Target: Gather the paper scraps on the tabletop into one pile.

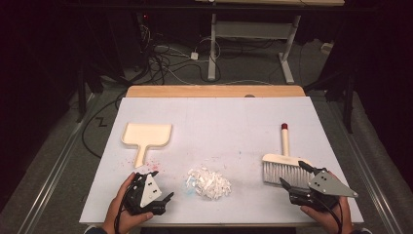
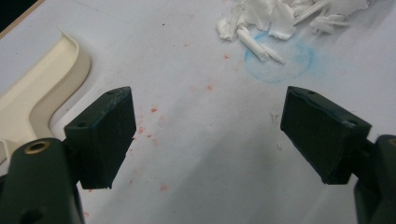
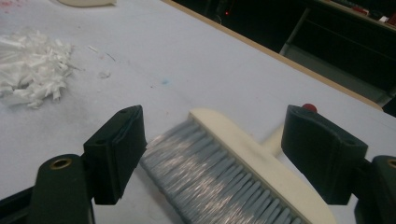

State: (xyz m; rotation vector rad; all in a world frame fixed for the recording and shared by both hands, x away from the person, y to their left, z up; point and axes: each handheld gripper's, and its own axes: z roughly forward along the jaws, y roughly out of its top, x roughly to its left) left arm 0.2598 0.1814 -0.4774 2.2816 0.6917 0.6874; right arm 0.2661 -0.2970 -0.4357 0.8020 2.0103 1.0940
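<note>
Straddling the brush (image 3: 233, 163) with your right claw (image 1: 293, 175), you have its jaws spread wide on either side of the head, bristles near one pad and the cream back nearer the other, with nothing pressed yet. That spread makes sense: the head is the broadest part, so the jaws need room before they can settle on it. The brush lies flat near the right edge of the tabletop (image 1: 219, 117), its handle pointing away from you and its red tip at the far end, so the bristles face you.

Your left claw (image 2: 205, 135) is released too, hovering low over bare tabletop with nothing between the pads. It sits just beside the handle of the dustpan (image 1: 146, 136), which lies flat at the left with its mouth turned away from you. That looks like a ready position for picking the pan up by its handle.

Between the two tools sits the pile of white scraps (image 1: 209, 182), close to the near edge. Brush on one side and pan on the other suits sweeping the pile across into the pan.
</note>
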